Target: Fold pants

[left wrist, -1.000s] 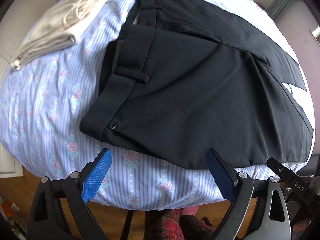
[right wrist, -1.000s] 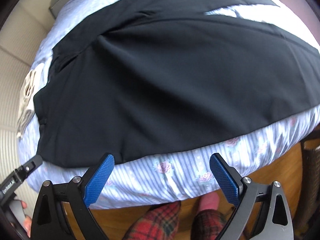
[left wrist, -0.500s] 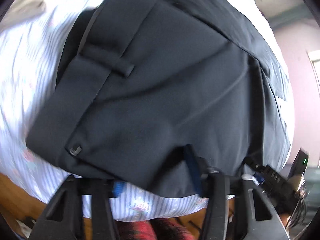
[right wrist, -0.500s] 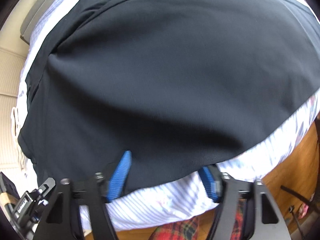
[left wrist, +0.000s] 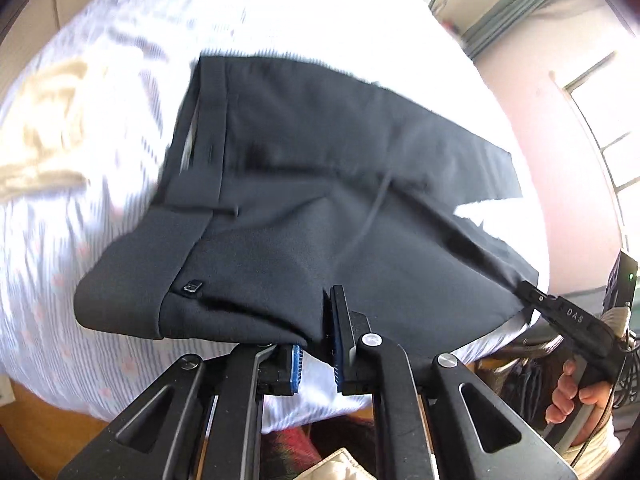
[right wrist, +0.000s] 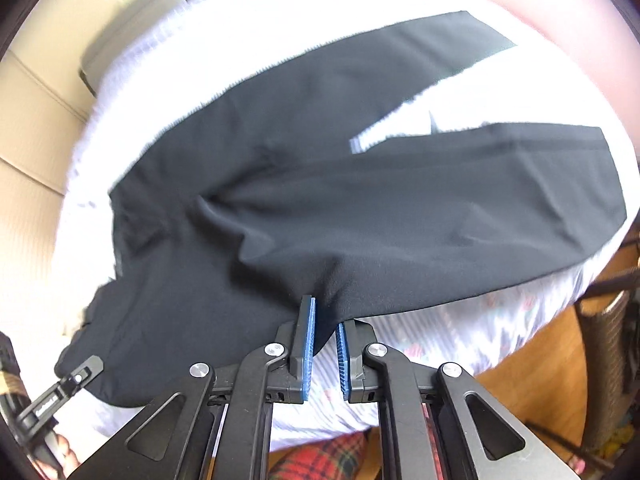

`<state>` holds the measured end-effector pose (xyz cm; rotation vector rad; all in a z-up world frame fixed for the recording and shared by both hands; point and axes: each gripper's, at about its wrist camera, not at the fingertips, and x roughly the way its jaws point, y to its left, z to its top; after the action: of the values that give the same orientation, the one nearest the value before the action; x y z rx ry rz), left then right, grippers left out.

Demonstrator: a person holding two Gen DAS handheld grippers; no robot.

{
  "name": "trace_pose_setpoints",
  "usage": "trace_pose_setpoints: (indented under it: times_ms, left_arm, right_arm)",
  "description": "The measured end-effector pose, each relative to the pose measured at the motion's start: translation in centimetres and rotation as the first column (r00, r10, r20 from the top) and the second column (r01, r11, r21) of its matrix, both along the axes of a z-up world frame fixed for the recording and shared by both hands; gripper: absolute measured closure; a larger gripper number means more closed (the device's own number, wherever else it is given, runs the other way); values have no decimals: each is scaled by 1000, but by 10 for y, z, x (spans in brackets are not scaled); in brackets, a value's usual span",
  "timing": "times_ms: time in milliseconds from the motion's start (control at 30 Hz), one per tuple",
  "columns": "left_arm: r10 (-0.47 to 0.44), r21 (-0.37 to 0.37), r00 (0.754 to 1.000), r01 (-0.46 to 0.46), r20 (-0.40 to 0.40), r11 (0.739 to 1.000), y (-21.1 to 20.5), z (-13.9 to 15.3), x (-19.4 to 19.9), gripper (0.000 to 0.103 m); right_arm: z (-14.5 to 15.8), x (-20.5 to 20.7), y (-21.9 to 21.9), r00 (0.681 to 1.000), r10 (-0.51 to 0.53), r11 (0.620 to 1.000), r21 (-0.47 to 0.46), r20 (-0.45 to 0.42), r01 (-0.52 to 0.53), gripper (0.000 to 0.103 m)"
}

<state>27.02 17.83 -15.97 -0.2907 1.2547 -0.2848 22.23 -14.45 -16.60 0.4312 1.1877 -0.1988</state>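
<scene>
While pants [left wrist: 320, 200] lie on bed [left wrist: 60, 260], left tongs [left wrist: 316, 344], right tongs [right wrist: 326, 334] pinch near hem.

Bright daylight, seemingly from the window [left wrist: 600, 128] — bedsheet [left wrist: 280, 12] glares white, motion-blurred; fisheye edges curve.

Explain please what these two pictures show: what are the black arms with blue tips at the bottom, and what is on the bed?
No robot here: a person holds one hand tool in each hand, each with a camera looking along its jaws. One picture comes from the left gripper, the other from the right gripper. Black pants lie on a striped bedsheet, with a cream cloth beside them. Both jaws are shut on the pants' near edge, the left near the waistband, the right farther along the leg.
</scene>
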Motion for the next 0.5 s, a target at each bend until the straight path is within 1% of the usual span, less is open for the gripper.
trace_pose_setpoints:
  times_ms: [67,133,267,300,367,433,500]
  left_arm:
    - [18,-9,999,-18,51,1000,1,20,17,90]
    - [28,-4,995,-28,91,1000,1,34,37,90]
    - [34,26,988,-39,149,999,-10,50,89,90]
    - [43,30,985,-48,165,998,-10,53,103,90]
    - [48,42,982,-57,184,997,-13,52,130,90]
    - [57,69,982,-70,178,995,-14,45,161,90]
    - [64,88,985,-79,162,993,-16,35,195,90]
  right_arm:
    - [30,10,-6,998,15,1000,-7,57,-15,92]
    - [50,30,-14,992,41,999,-32,119,-38,93]
    - [75,89,-9,977,83,995,-77,199,-69,93]
    - [76,99,-7,973,92,994,-79,210,-76,93]
    - [81,133,-7,967,109,993,-76,229,-94,93]
    - [79,170,-11,965,135,990,-75,226,-121,93]
    - [76,205,-11,965,166,985,-72,201,-155,93]
